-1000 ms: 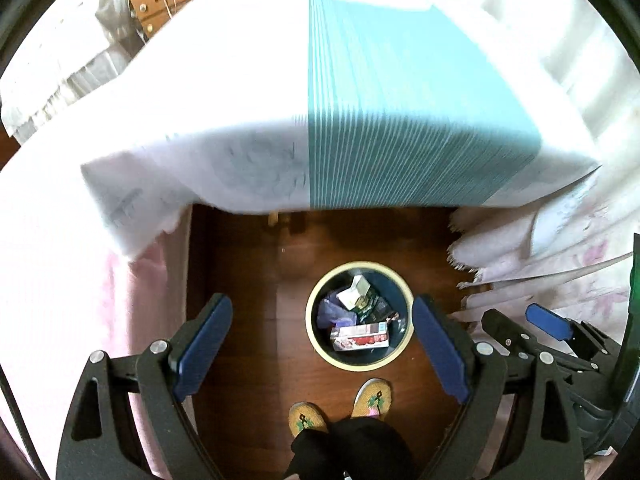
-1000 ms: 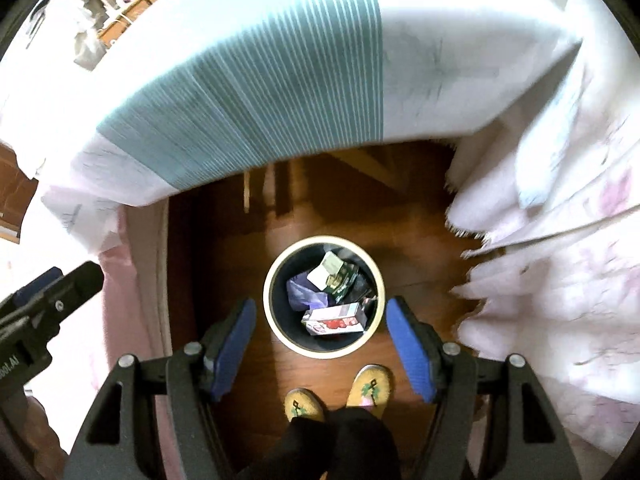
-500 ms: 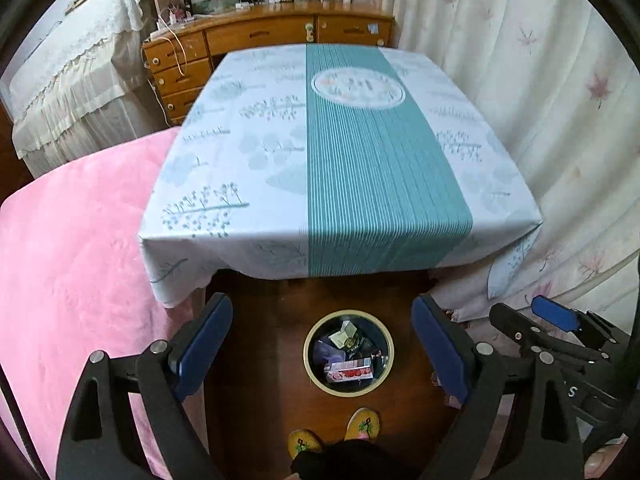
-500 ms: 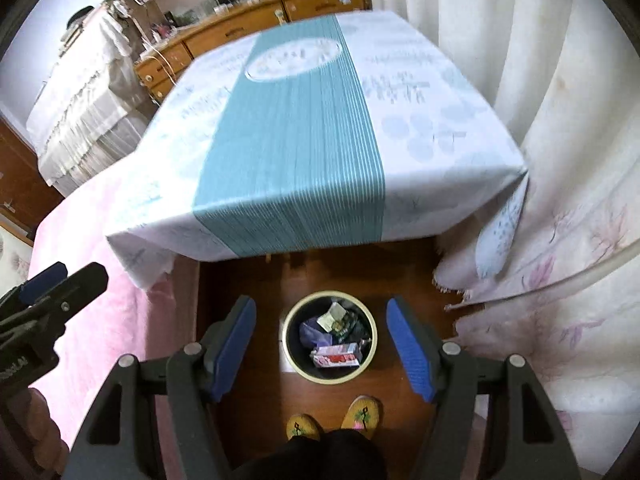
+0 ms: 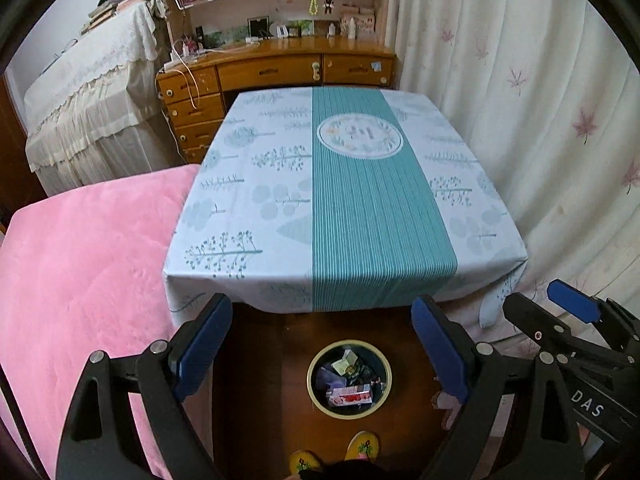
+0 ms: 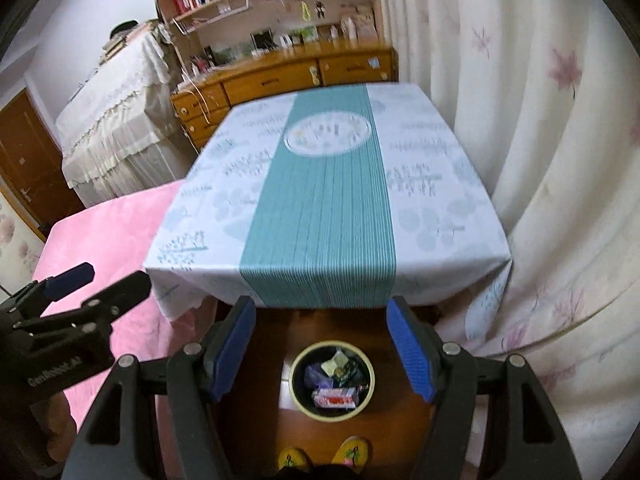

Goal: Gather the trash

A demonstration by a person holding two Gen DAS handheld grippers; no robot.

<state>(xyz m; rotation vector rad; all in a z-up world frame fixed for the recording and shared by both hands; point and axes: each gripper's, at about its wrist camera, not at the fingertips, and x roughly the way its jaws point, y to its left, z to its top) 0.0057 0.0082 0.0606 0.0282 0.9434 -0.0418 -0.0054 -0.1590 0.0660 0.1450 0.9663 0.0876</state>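
One pink bed cover (image 5: pixel 84 280) fills the left side, its edge running just beside one table draped in a pale tablecloth (image 5: pixel 256 208) with a single teal striped band (image 5: pixel 372 216) down the middle and one round emblem (image 5: pixel 359 136) on that band. One cream curtain (image 5: pixel 540 120) with pink leaf prints hangs along the right, touching the table's right side. Behind the table stands one wooden desk (image 5: pixel 280 68) with drawers, and above it shelves with books.

On the dark wooden floor (image 5: pixel 260 380), just in front of the table's near edge, sits one round trash bin (image 5: pixel 349 414) with a yellow rim. The trash lies inside it: one red-and-white carton (image 5: pixel 350 395), one purple crumpled piece (image 5: pixel 326 376), one pale folded wrapper (image 5: pixel 345 362) and some dark packaging too jumbled to count. Two yellow slippers (image 5: pixel 362 446) show at the bottom edge, near the bin.

The left gripper (image 5: pixel 320 350) hangs above the floor and bin, its two blue-padded fingers spread wide with nothing between them. The right gripper (image 6: pixel 322 346) is likewise held high over the bin, two fingers wide apart and holding nothing.
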